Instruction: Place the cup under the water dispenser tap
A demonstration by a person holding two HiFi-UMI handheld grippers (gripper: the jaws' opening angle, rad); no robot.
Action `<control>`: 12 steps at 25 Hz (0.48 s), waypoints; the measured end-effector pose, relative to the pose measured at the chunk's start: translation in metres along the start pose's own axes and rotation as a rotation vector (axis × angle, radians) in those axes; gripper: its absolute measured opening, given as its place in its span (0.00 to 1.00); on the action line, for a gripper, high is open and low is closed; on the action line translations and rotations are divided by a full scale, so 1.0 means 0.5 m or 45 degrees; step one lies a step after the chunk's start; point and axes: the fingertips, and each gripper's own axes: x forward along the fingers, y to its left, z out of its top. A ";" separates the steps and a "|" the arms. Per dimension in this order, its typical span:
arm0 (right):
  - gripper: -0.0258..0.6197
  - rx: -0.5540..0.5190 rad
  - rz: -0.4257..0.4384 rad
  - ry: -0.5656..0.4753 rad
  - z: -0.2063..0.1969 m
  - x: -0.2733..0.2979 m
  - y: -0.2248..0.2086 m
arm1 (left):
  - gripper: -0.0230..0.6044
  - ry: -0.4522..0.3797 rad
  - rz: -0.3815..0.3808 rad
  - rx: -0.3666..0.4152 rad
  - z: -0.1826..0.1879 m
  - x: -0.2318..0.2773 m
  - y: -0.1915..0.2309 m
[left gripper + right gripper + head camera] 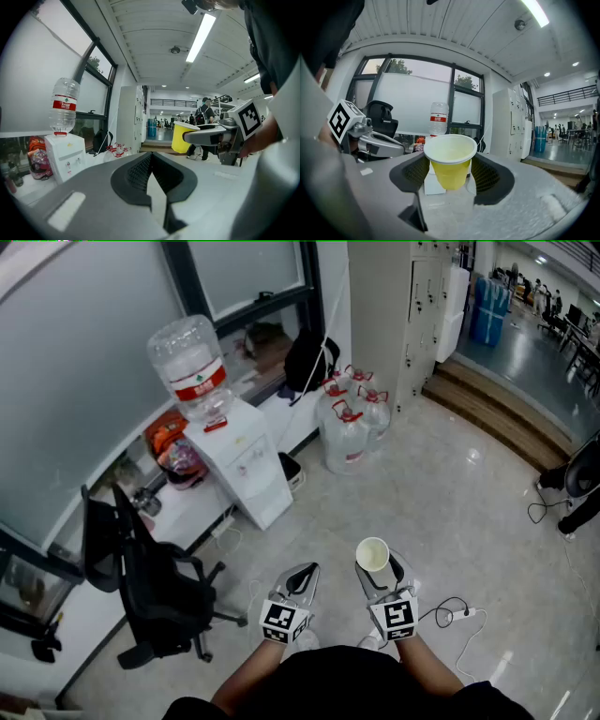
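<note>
Two jaws of the right gripper clasp the yellow cup by its sides. The cup stands upright, with its rim above the pads and its pale inside showing. Just beside it, the left gripper has its jaws pressed together at the tips with nothing between them. Both grippers are held out in front of the person at about the same height, the left one a little behind. In the left gripper view the cup shows off to the right, carried in the air.

The cup is over the tiled floor and well apart from the water dispenser. The dispenser is a white cabinet standing ahead and to the left, by the window wall, with an upturned bottle on top. Spare water bottles are grouped on the floor to the right of the dispenser. A black office chair stands to the left of the grippers, and a cable lies on the floor to their right.
</note>
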 end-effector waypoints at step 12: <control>0.47 -0.006 -0.003 0.005 0.006 0.031 0.013 | 0.06 -0.005 -0.007 0.078 0.001 -0.010 0.017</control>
